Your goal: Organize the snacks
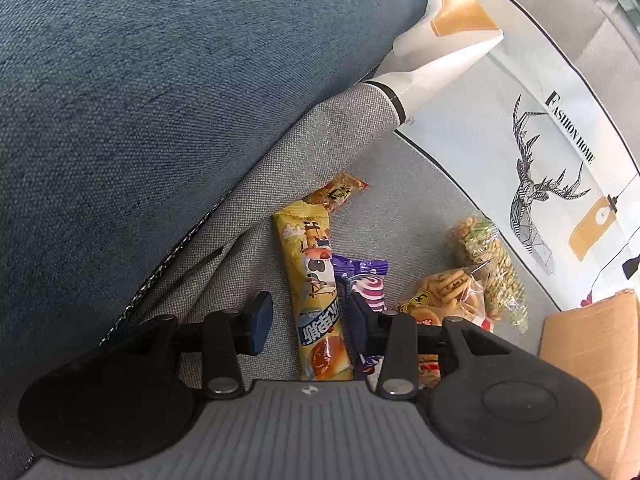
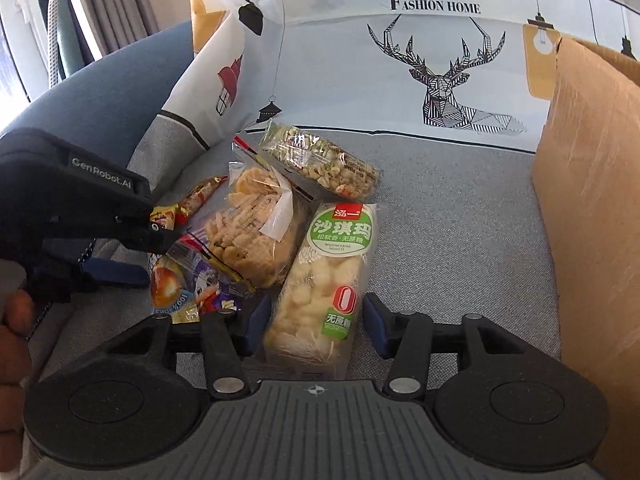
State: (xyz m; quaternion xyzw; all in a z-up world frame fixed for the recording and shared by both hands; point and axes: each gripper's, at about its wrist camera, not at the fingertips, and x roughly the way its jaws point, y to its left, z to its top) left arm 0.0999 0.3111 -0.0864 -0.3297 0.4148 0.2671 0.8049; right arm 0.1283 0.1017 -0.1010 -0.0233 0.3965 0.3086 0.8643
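Observation:
Snack packets lie in a heap on a grey sofa seat (image 2: 460, 240). My left gripper (image 1: 308, 320) is open and straddles a long yellow bread packet (image 1: 316, 264); a gap shows beside its left pad (image 1: 258, 322). A purple candy packet (image 1: 366, 284) lies against the right finger. My right gripper (image 2: 316, 322) is open around a clear sachima packet with a green label (image 2: 320, 280), its pads close to both sides. The left gripper (image 2: 120, 268) also shows in the right wrist view, over the yellow packet (image 2: 168, 284).
A clear bag of nuts (image 2: 320, 160), a bag of biscuit sticks (image 2: 252, 216) and an orange packet (image 1: 336, 192) lie behind. A cardboard box (image 2: 592, 200) stands at the right. A deer-print cushion (image 2: 400, 60) leans at the back, a blue armrest (image 1: 160, 80) at the left.

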